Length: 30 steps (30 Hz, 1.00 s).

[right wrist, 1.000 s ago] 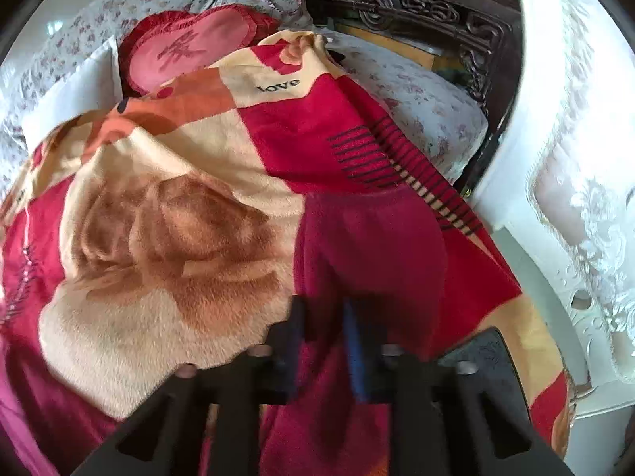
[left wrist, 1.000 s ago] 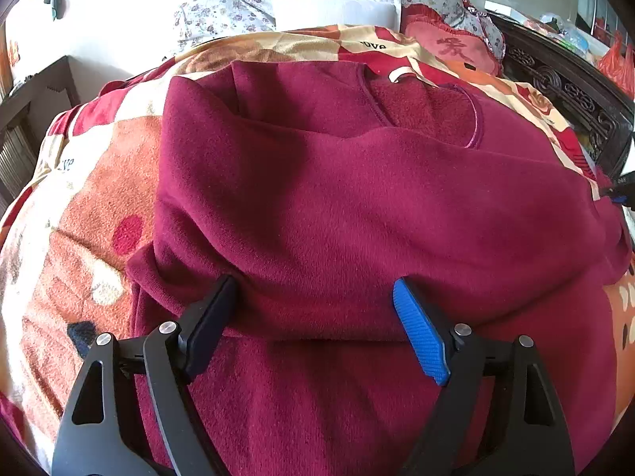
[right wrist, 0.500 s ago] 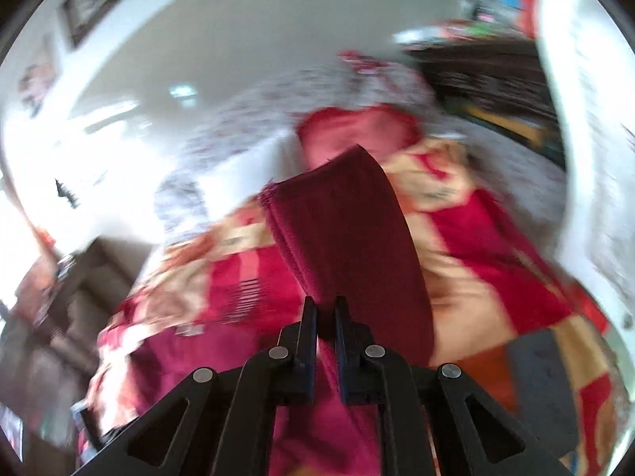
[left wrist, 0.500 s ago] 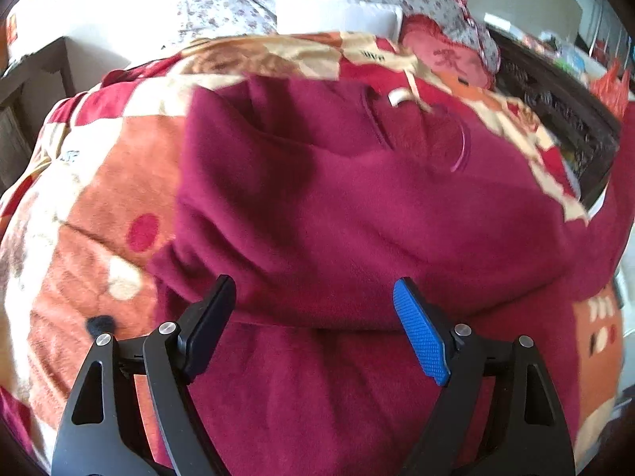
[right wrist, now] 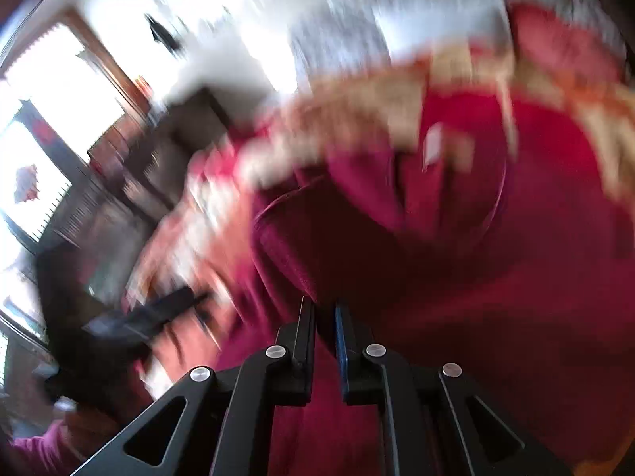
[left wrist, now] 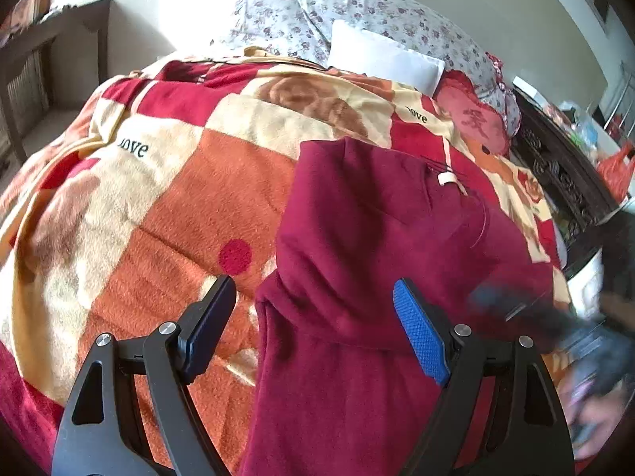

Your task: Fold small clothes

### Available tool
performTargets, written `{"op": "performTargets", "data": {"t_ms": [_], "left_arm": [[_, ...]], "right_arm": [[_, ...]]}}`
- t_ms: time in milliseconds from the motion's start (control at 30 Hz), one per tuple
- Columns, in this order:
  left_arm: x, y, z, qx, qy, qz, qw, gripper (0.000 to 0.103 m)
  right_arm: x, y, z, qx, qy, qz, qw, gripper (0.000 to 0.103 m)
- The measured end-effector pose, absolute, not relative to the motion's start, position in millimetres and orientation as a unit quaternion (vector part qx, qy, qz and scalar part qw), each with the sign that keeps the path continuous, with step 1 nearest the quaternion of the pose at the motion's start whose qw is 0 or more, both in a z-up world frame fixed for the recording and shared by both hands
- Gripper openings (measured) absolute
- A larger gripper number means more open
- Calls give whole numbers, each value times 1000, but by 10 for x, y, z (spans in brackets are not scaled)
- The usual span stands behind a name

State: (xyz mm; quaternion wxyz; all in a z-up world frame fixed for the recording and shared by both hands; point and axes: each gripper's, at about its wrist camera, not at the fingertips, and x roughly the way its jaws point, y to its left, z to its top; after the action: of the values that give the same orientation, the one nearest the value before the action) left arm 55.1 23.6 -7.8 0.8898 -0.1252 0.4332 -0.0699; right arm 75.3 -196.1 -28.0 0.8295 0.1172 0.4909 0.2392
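A maroon fleece top (left wrist: 369, 261) lies on a red, orange and cream blanket (left wrist: 158, 198) on the bed, its left sleeve folded over the body. My left gripper (left wrist: 313, 325) is open just above the garment's left edge, holding nothing. My right gripper (right wrist: 324, 321) is shut on a fold of the maroon top (right wrist: 456, 277); that view is badly blurred. The right gripper also shows as a dark blur at the right of the left wrist view (left wrist: 528, 309).
Floral pillows (left wrist: 357, 16), a white pillow (left wrist: 385, 59) and a red cushion (left wrist: 476, 119) lie at the head of the bed. A dark carved bed frame (left wrist: 563, 174) runs along the right. A wooden cabinet (left wrist: 35, 71) stands at the left.
My right gripper has lifted the sleeve and swung it left over the garment's body. The left gripper has shifted left and stays open. The garment looks narrower.
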Motion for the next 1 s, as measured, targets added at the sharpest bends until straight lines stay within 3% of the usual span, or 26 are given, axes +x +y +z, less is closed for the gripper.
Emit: {"op": "performTargets", "data": {"t_ms": [167, 233, 300, 700, 733, 767, 800, 867, 1000], "left_arm": [[625, 159, -118, -117, 436, -87, 888, 82], [653, 54, -157, -112, 440, -96, 886, 82], [686, -73, -208, -115, 448, -111, 880, 82], [917, -620, -487, -68, 485, -124, 863, 81], [925, -667, -505, -63, 487, -126, 862, 69], [928, -713, -524, -56, 489, -127, 861, 51], [928, -756, -536, -43, 490, -121, 862, 47], [901, -784, -511, -23, 476, -102, 873, 12], [918, -587, -245, -61, 460, -131, 876, 8]], "right_arm": [[493, -2124, -400, 130, 486, 232, 832, 17], [387, -2330, -323, 141, 472, 219, 842, 39], [321, -2527, -263, 155, 460, 205, 850, 47], [-69, -3427, -115, 265, 425, 153, 852, 47], [-94, -3462, -131, 264, 427, 147, 852, 47], [-127, -3510, -134, 263, 428, 141, 853, 47], [-162, -3564, -141, 265, 430, 136, 853, 47], [-194, -3630, -133, 270, 429, 130, 852, 47], [-229, -3731, -61, 260, 418, 108, 864, 47]]}}
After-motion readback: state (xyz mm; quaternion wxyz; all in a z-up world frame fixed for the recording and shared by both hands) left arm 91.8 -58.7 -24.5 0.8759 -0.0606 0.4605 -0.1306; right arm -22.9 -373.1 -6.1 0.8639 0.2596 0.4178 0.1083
